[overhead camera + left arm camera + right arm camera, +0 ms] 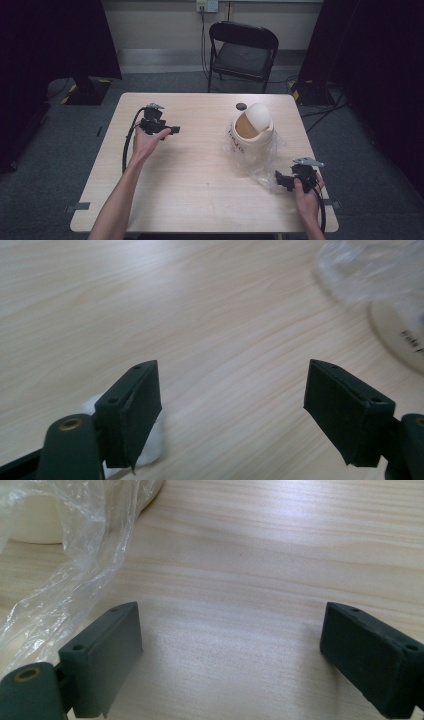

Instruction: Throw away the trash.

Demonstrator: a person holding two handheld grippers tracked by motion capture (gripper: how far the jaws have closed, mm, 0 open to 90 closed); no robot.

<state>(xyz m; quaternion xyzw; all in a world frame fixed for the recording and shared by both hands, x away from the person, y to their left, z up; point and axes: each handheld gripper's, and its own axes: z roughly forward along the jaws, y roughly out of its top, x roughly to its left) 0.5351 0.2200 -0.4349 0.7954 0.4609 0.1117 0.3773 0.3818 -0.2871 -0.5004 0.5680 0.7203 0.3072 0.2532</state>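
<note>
a: where's the bin point(252, 131)?
b: right of centre on the table point(200, 190), lid tipped, clear bag point(260, 162) spilling off it toward the right gripper point(283, 181).
a: jaws?
b: right gripper's are wide apart, nothing between, bag just beside one. left gripper point(170, 130), well apart from the bin, gapes too, over bare wood.
</note>
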